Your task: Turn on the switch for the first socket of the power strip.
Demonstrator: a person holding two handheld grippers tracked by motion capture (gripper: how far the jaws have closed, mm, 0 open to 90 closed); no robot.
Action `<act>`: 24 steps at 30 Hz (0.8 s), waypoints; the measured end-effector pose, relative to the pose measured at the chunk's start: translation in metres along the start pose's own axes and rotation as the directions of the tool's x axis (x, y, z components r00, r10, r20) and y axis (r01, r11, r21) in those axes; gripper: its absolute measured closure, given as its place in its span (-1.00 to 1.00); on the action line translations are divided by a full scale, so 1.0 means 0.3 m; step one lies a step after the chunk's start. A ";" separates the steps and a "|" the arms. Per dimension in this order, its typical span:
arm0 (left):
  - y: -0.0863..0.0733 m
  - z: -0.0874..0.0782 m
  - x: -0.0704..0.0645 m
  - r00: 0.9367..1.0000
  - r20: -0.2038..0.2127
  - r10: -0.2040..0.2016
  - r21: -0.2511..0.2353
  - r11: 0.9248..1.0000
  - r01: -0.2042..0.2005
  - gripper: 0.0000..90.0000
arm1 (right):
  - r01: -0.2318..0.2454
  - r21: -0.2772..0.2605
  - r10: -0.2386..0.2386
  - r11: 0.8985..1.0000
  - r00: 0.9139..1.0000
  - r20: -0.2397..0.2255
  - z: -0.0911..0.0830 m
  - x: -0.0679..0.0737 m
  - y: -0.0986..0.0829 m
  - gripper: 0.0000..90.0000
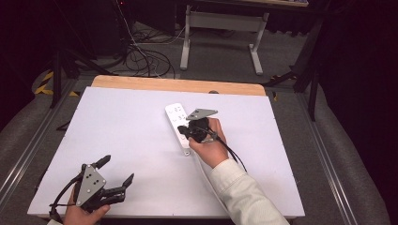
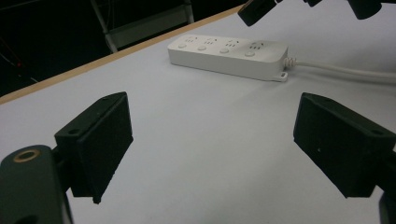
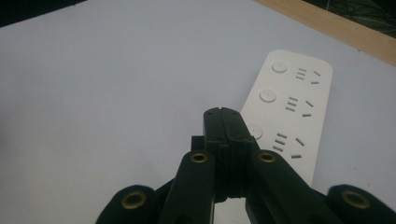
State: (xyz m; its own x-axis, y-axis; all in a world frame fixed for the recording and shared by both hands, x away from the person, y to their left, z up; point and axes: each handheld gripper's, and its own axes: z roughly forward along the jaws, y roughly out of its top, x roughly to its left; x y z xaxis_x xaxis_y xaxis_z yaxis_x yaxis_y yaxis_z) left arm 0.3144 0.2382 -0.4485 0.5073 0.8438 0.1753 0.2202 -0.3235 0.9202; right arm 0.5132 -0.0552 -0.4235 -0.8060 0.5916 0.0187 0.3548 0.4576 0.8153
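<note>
Near the middle of the white counter (image 1: 117, 140) lies a white power strip (image 1: 177, 123), its long side running from far to near, with its white cord (image 2: 345, 71) leaving the near end. Over the strip's near half hangs the right hand-held gripper (image 1: 184, 132), jaws pressed together with nothing between them; in the right gripper view their tips sit right by the third round button (image 3: 256, 131), though whether they touch it I cannot tell. At the near left corner of the counter, well apart from the strip, the left hand-held gripper (image 1: 117, 171) is held in the person's left hand (image 1: 82, 213), its jaws spread wide and holding nothing.
</note>
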 end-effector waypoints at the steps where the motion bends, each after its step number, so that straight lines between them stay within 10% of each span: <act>1: 0.000 0.000 0.000 1.000 -0.001 0.001 0.000 1.000 -0.001 -0.72 | 0.000 -0.008 0.000 1.000 1.000 -0.002 -0.007 0.001 0.003 0.93; 8: 0.000 0.001 0.001 1.000 -0.001 -0.002 0.000 1.000 0.002 -0.72 | 0.008 -0.042 -0.008 0.999 1.000 -0.008 -0.038 0.013 0.018 0.76; 14: -0.001 0.001 0.005 1.000 -0.004 0.001 0.003 1.000 -0.001 -0.72 | 0.024 -0.073 -0.024 0.997 1.000 0.002 -0.058 0.015 0.025 0.13; 24: 0.000 0.002 0.004 1.000 -0.005 -0.001 0.004 1.000 0.001 -0.72 | -0.003 -0.113 0.003 0.994 1.000 0.000 -0.126 0.017 0.029 -0.13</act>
State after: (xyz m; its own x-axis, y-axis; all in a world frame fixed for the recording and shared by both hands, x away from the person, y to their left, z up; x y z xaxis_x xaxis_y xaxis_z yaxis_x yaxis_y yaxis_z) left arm 0.3156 0.2390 -0.4486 0.5031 0.8462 0.1756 0.2241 -0.3240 0.9191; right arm 0.4943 -0.0733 -0.3945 -0.8053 0.5926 0.0210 0.3012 0.3784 0.8753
